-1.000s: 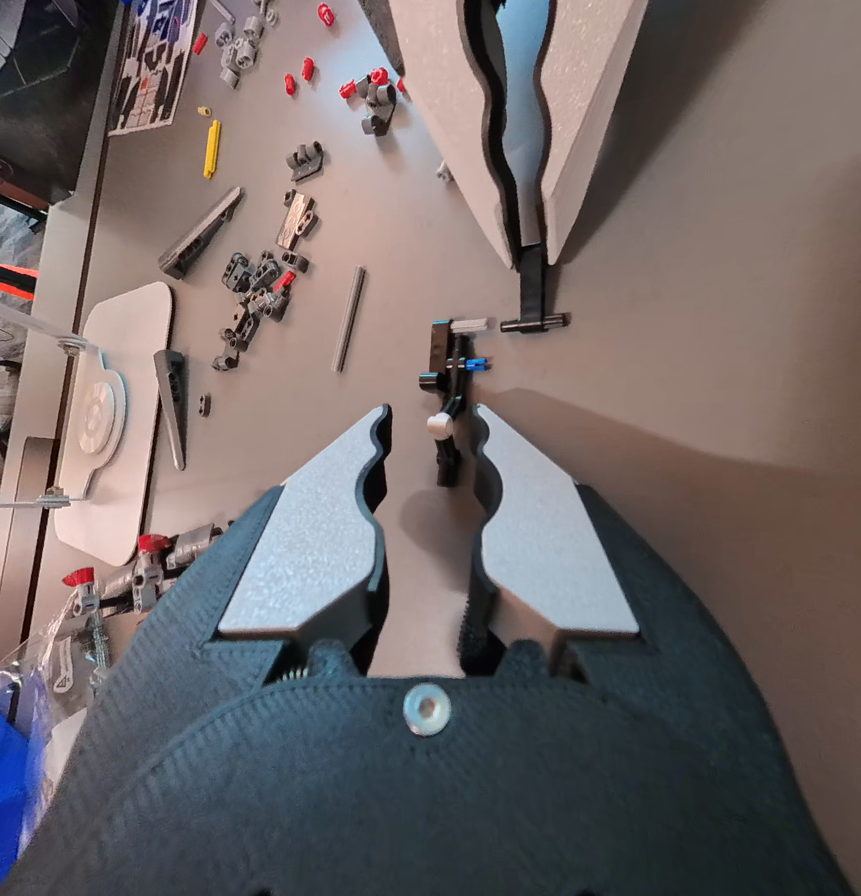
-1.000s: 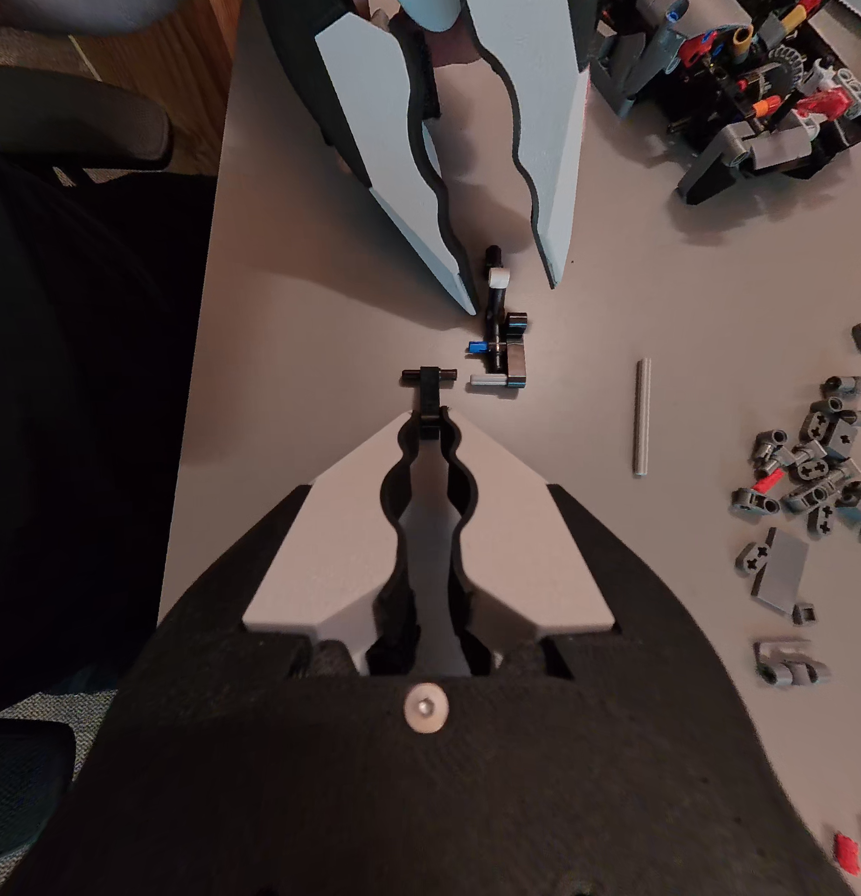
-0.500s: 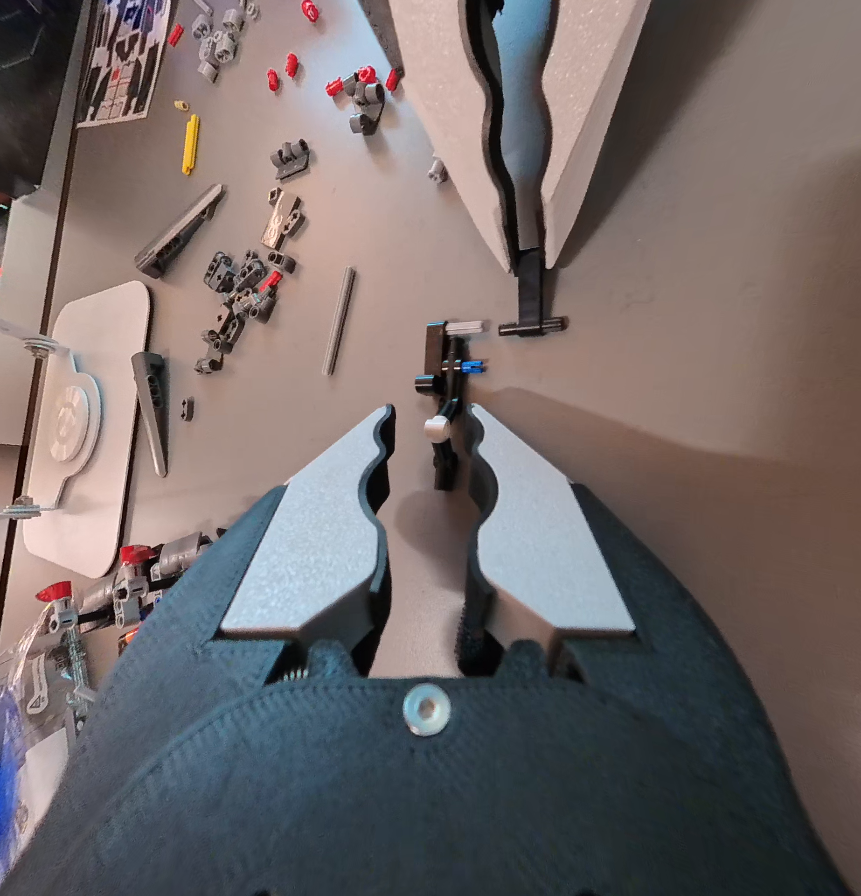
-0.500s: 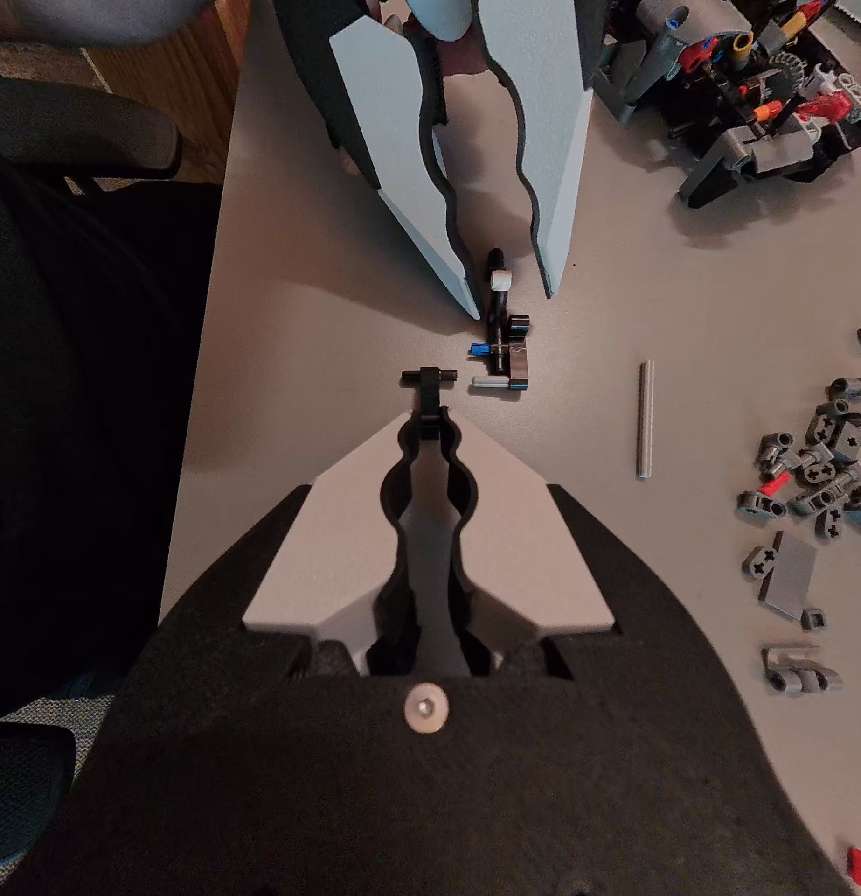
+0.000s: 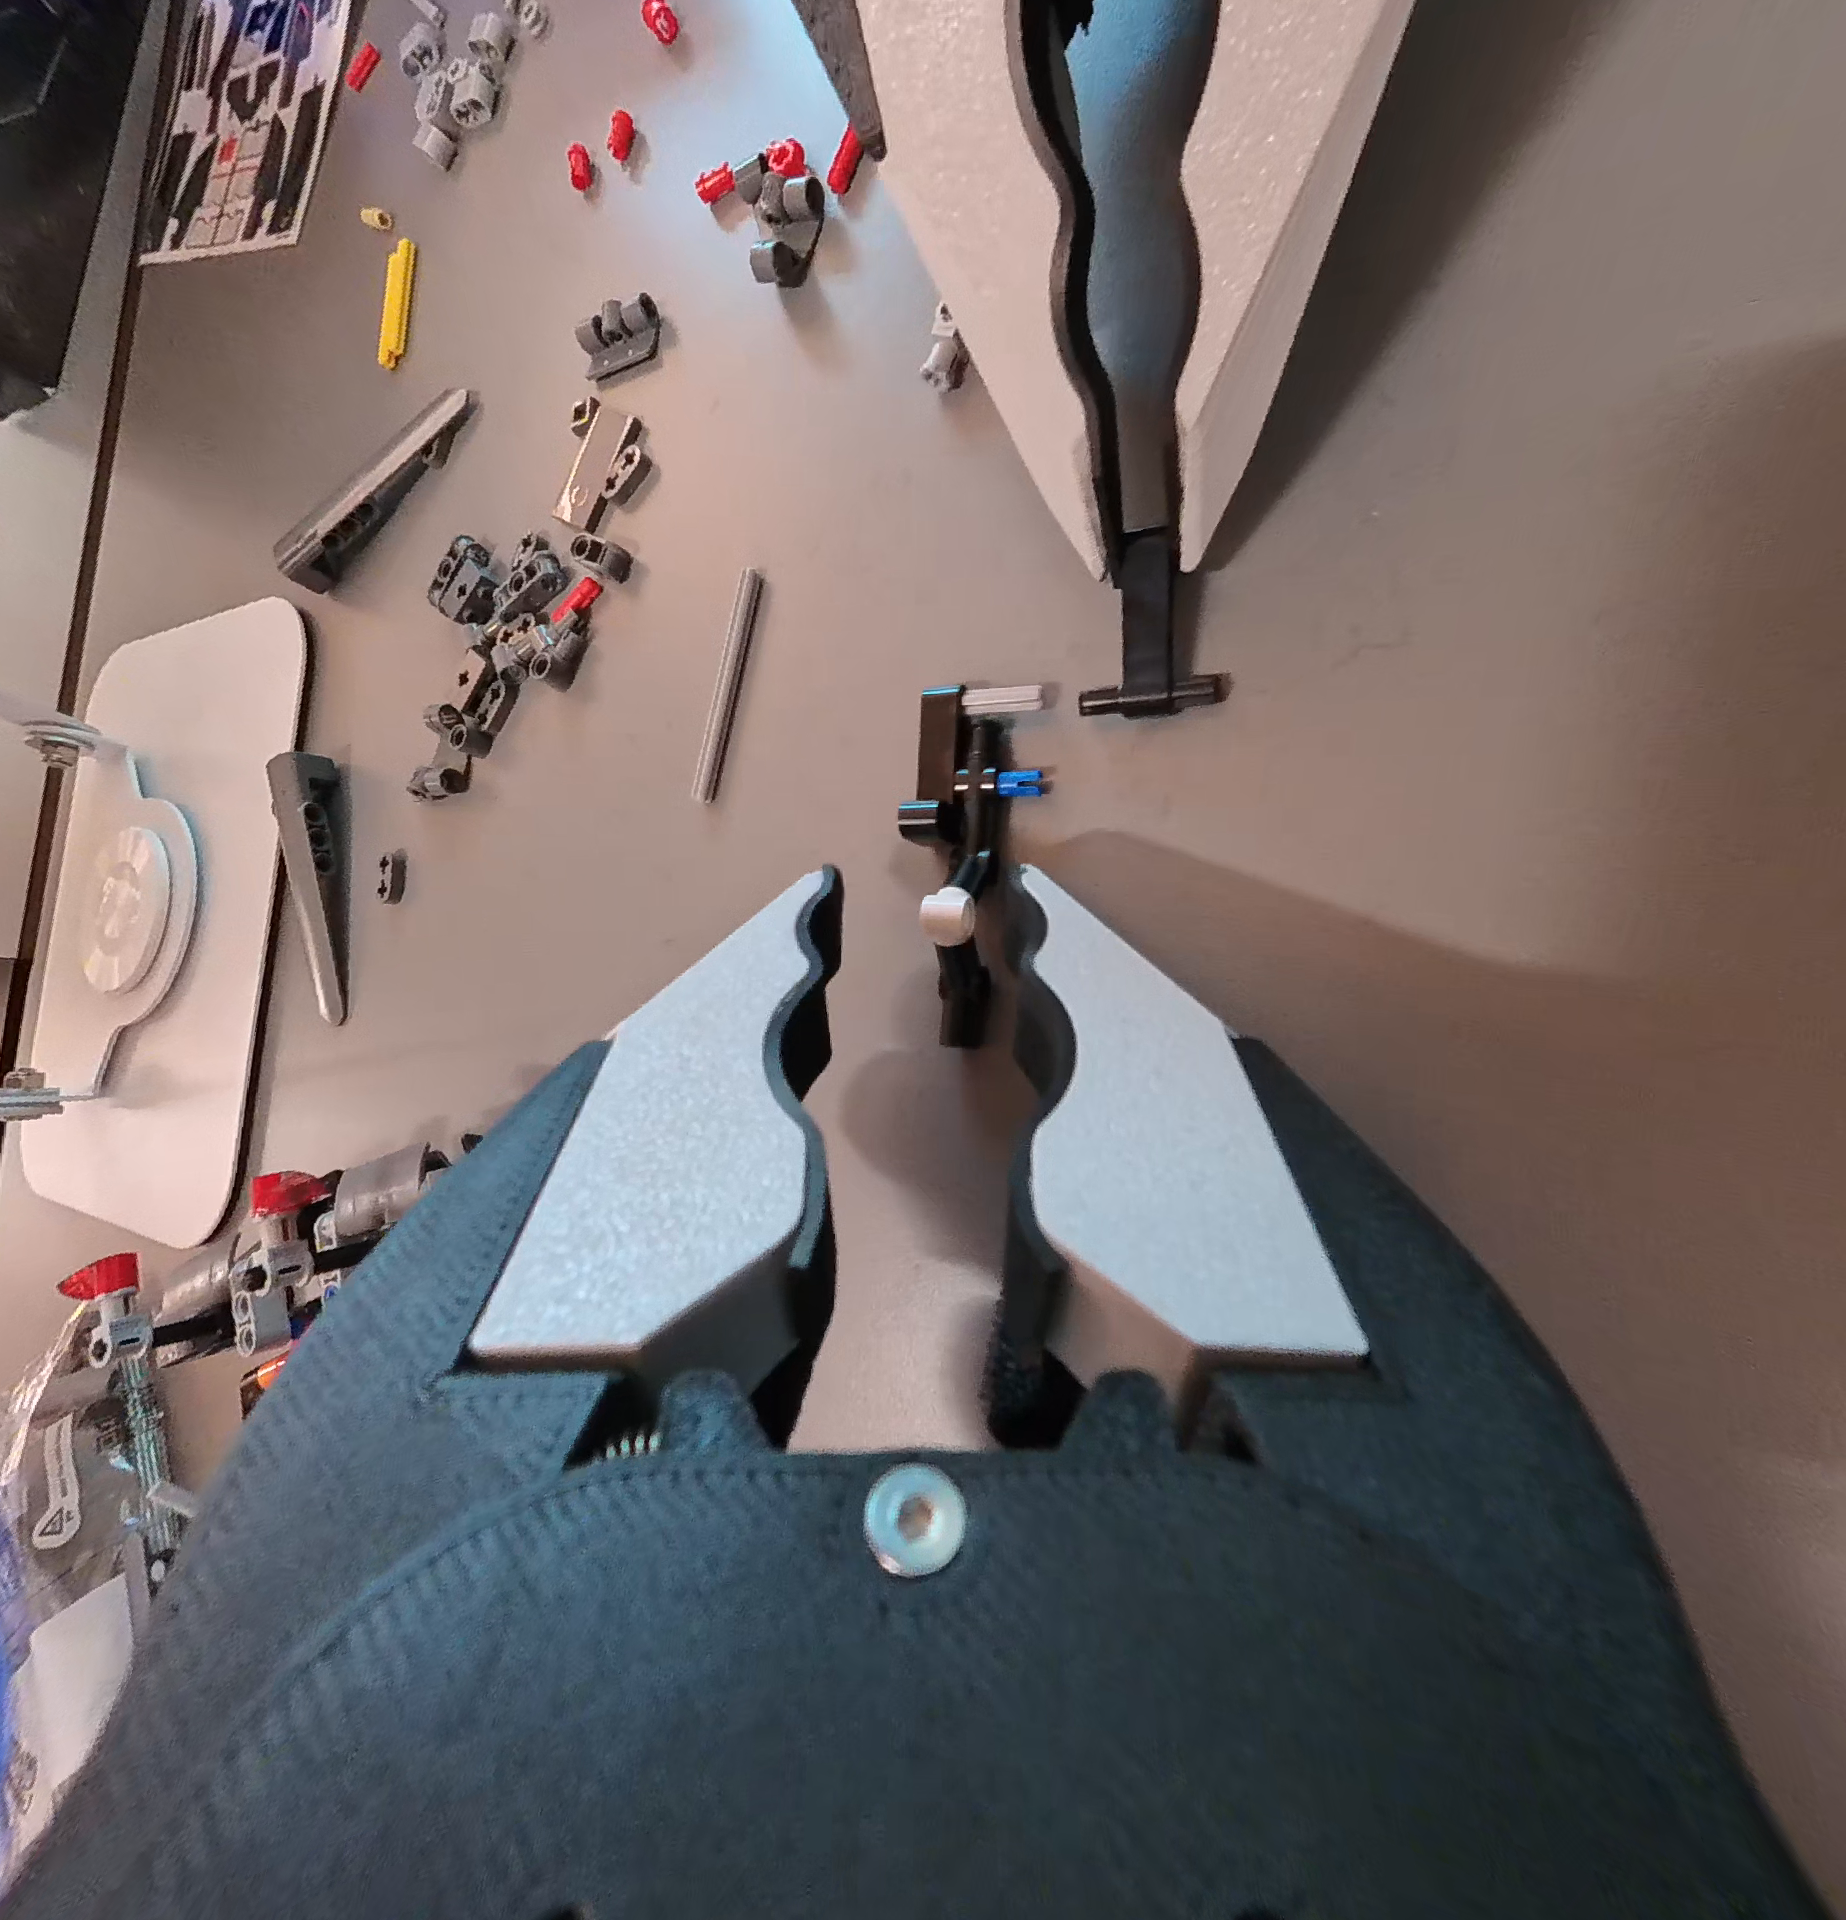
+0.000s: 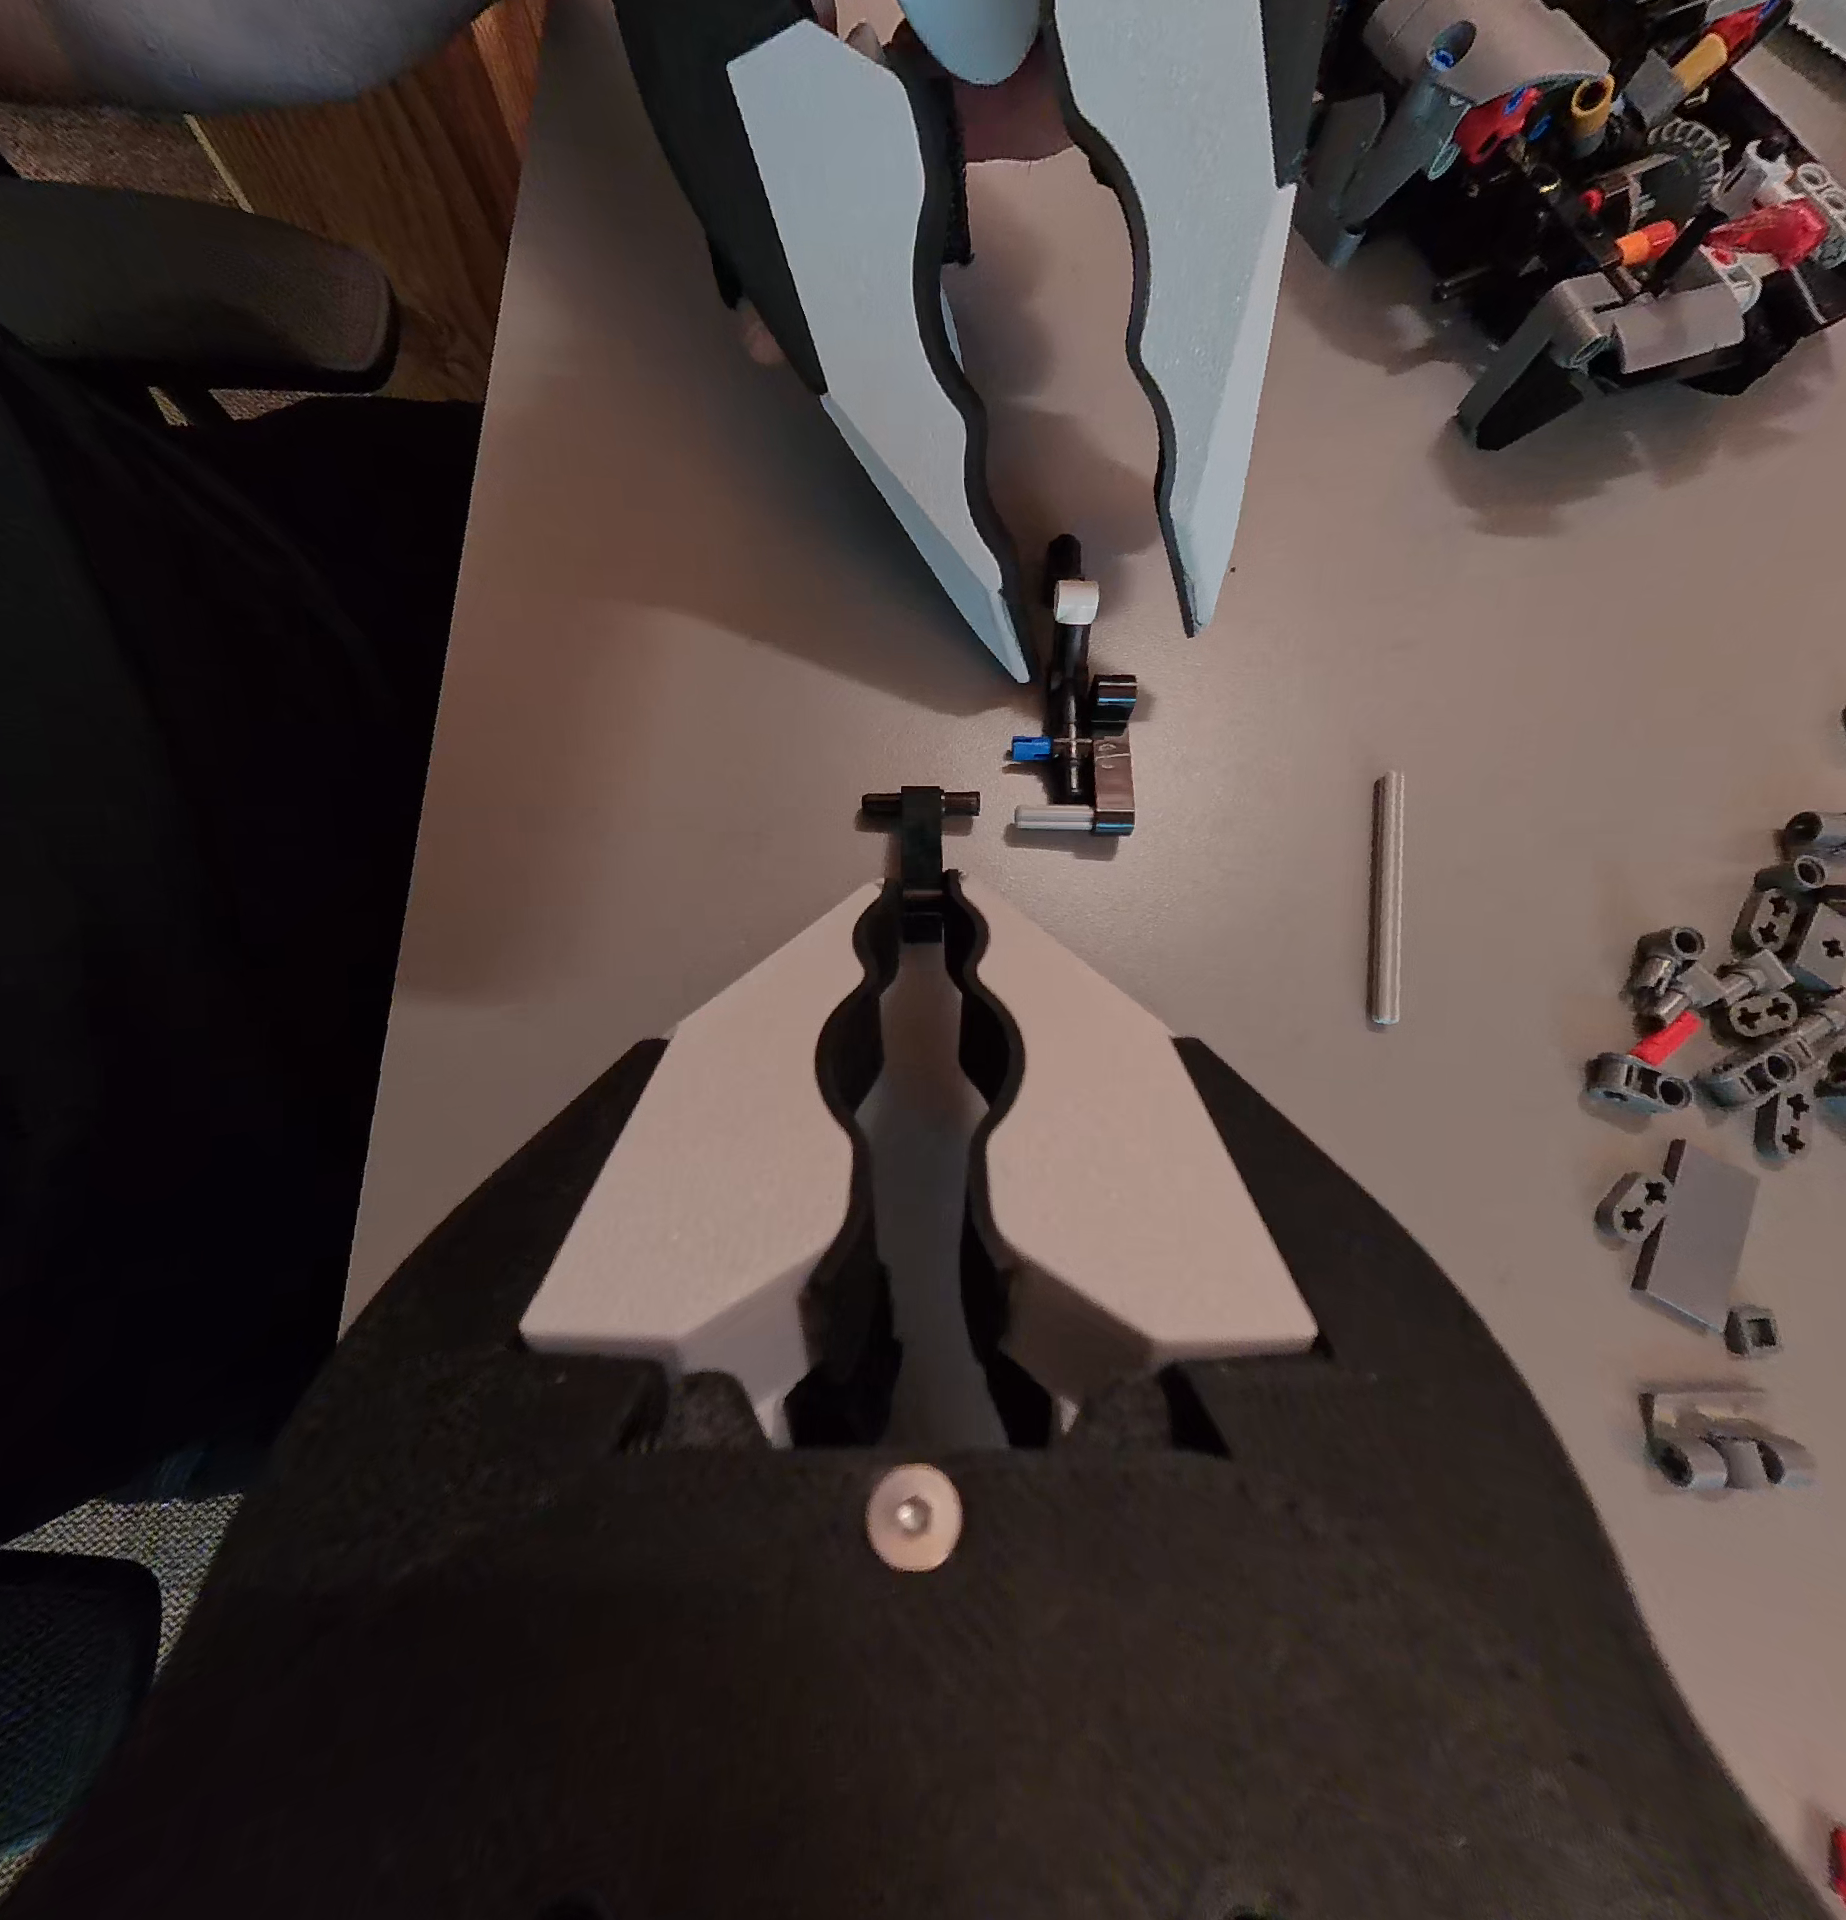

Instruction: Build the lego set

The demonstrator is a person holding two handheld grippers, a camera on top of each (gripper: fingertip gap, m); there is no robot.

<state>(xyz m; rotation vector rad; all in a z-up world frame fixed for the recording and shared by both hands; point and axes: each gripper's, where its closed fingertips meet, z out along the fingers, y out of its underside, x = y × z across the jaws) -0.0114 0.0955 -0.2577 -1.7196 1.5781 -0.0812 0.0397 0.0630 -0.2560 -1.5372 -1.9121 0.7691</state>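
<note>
Pinching a black T-shaped piece (image 6: 917, 831), the right gripper (image 6: 921, 883) faces the spread left gripper (image 5: 929, 883), which straddles a black assembly (image 5: 966, 831) on the tabletop (image 5: 1418, 935).

Grey bench (image 5: 1521, 520) strewn with bricks: long grey axle (image 5: 727, 686), cluster of grey connectors (image 5: 514, 634), yellow beam (image 5: 397, 303), red pins (image 5: 618, 135), grey wedge panel (image 5: 311, 883), printed sheet (image 5: 238, 114) at far edge, half-built model (image 6: 1625, 197) in corner.

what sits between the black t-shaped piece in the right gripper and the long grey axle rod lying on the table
A small black assembly with a blue pin and a light grey pin lies there on the table, clearest in the right wrist view.
</note>
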